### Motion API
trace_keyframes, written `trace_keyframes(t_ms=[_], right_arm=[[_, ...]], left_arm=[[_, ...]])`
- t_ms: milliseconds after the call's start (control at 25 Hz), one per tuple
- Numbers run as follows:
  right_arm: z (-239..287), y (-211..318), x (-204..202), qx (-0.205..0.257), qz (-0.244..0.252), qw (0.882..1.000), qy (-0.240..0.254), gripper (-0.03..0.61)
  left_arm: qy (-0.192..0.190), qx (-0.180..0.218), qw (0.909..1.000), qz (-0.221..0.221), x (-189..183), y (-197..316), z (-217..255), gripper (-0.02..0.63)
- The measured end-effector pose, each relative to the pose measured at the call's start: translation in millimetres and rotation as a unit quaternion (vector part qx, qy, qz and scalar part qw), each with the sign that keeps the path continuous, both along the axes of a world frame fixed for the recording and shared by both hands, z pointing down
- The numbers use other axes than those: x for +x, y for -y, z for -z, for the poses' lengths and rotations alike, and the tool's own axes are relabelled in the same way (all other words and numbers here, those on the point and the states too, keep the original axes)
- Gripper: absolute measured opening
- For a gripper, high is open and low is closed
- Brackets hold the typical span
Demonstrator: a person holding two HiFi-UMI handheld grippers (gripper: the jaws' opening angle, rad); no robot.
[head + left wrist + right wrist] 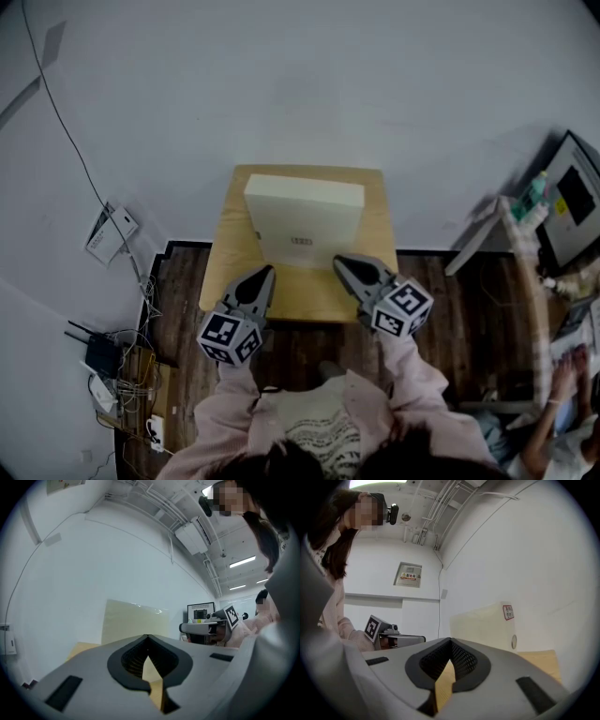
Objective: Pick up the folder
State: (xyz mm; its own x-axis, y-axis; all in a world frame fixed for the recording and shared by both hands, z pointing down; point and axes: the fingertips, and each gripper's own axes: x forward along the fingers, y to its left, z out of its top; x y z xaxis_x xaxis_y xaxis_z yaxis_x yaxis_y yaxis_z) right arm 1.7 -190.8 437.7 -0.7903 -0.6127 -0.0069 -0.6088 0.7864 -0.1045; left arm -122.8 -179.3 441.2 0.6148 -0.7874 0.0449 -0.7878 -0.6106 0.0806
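Note:
A thick cream-white folder (305, 221) stands upright on the small wooden table (234, 272), its broad face towards me, with a small red label low on it. My left gripper (265, 273) hovers over the table's near left part, jaws shut and empty. My right gripper (341, 262) is at the folder's near right, also shut with nothing in it. The folder (132, 621) rises ahead of the left gripper (148, 637). Beyond the right gripper (451, 641), the folder (487, 628) shows its labelled spine.
The table stands against a pale wall (300, 84). Dark wood floor (178, 309) lies around it. Routers and tangled cables (112, 366) sit at the left. At the right a monitor (572, 202) stands and another person (562, 412) sits.

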Motion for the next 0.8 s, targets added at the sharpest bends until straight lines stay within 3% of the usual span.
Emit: trace_keyframes(t_ms=[800], right_arm=[[-31.3,47.5,42.5,-0.044,-0.011,0.998,-0.042,-0.001]], left_arm=[[0.038,-0.037,0.9983,0.022,-2.7,56.0,-27.3,-0.005]])
